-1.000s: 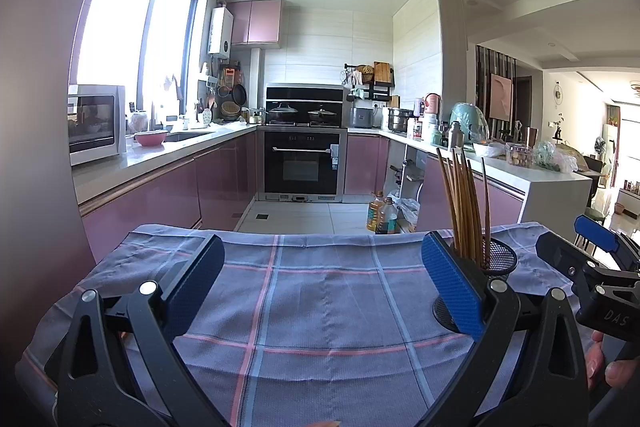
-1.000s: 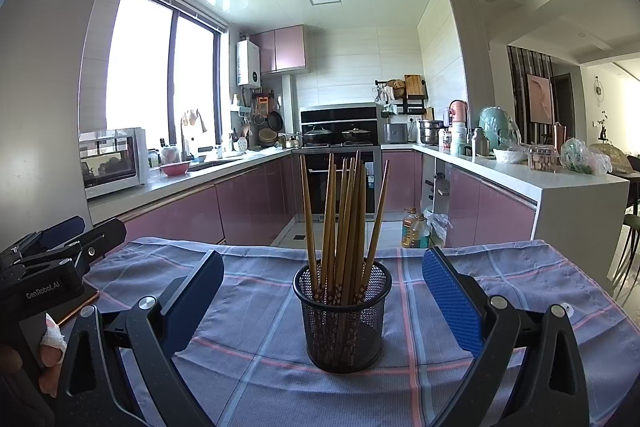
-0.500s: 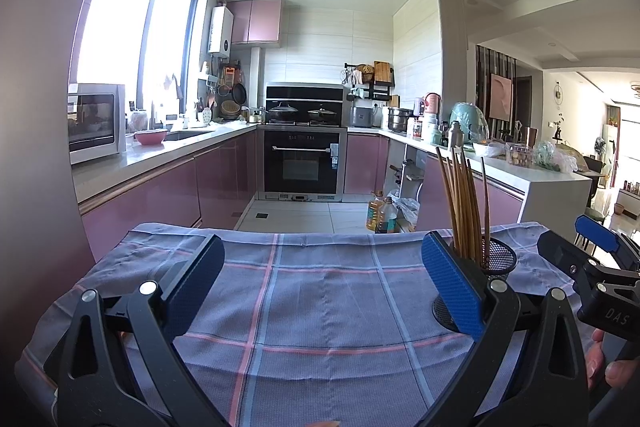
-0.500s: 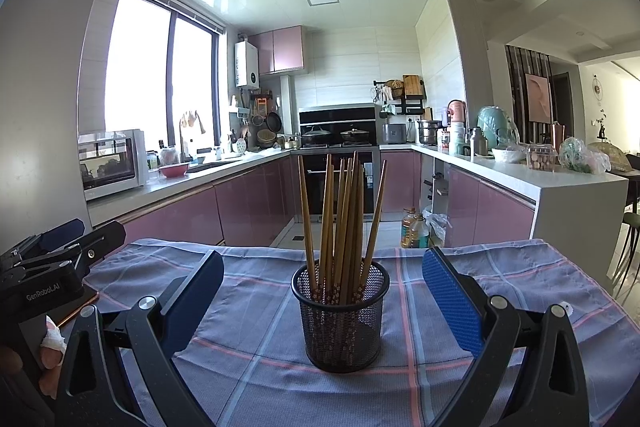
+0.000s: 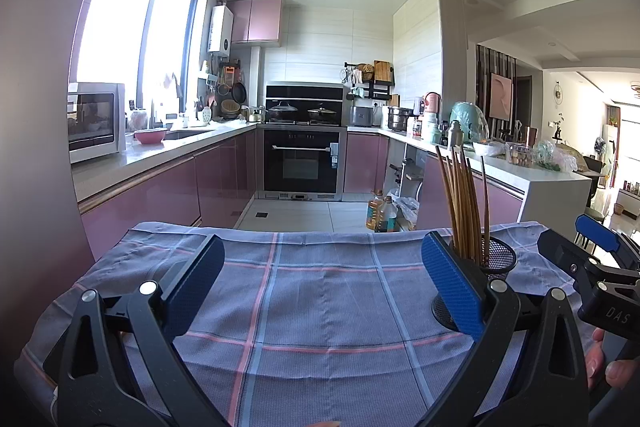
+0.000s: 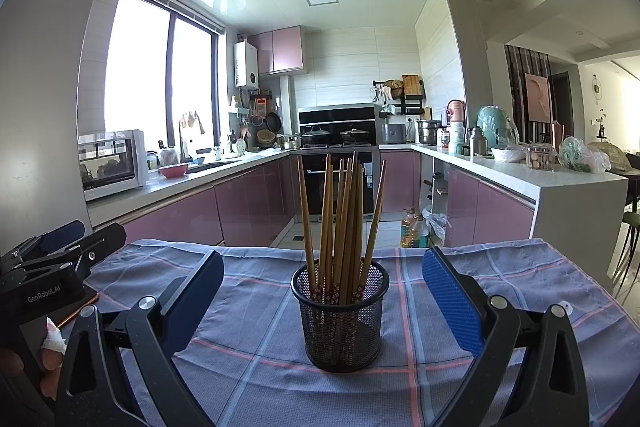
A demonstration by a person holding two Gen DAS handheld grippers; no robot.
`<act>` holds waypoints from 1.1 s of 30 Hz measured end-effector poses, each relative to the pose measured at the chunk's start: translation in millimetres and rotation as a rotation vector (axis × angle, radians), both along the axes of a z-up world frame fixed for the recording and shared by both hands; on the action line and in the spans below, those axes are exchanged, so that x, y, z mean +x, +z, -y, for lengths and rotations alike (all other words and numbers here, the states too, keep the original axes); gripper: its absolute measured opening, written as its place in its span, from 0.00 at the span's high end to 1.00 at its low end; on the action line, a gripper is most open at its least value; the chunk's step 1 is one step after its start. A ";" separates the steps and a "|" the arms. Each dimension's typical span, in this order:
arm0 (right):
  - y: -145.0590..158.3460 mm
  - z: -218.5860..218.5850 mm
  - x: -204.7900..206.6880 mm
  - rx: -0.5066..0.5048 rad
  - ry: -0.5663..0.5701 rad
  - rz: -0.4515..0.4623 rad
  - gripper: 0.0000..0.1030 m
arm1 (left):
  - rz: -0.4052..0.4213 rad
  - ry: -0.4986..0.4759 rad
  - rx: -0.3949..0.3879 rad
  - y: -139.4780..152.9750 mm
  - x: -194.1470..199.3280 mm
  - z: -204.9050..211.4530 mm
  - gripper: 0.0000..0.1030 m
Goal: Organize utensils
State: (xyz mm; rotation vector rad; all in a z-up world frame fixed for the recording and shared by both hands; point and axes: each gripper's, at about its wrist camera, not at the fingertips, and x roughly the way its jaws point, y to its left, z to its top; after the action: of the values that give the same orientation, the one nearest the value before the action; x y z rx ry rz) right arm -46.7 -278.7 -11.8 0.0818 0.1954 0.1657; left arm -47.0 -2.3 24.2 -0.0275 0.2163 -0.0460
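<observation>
- My right gripper (image 6: 322,301) has its fingers wide apart and holds nothing; the blue pad (image 6: 450,303) on one finger faces inward.
- The black mesh holder (image 6: 340,315) stands upright on the table between those fingers, touching neither.
- The holder contains a bundle of wooden chopsticks (image 6: 342,223), standing on end and fanned slightly; I cannot make out an exact count.
- My left gripper (image 5: 320,295) also has its fingers apart and empty, with only bare checked cloth (image 5: 320,307) between them.
- In the left wrist view the holder is to the right, partly hidden behind one finger; only its rim and the chopstick tops show.
- The cloth covers the table; the table surface itself is hidden.
- Each gripper appears at the edge of the other's view, cut off by the frame, with part of a hand (image 5: 604,363) visible.
- Behind lies a kitchen with pink cabinets (image 6: 248,203) and an oven (image 5: 302,163).
</observation>
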 end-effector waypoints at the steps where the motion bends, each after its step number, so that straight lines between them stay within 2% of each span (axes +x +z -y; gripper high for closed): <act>1: 0.0 -0.2 0.2 0.000 0.000 0.000 0.07 | 0.000 0.001 0.000 0.5 0.0 -1.0 0.06; 33: -1.6 -0.2 -1.2 0.004 -0.001 0.001 0.07 | -0.003 -0.002 -0.002 -1.9 -0.1 -1.2 0.06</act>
State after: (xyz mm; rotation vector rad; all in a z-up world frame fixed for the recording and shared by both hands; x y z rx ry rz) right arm -47.9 -278.5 -13.4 0.0855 0.1943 0.1650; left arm -47.1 -1.1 22.4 -0.0296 0.2197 -0.0482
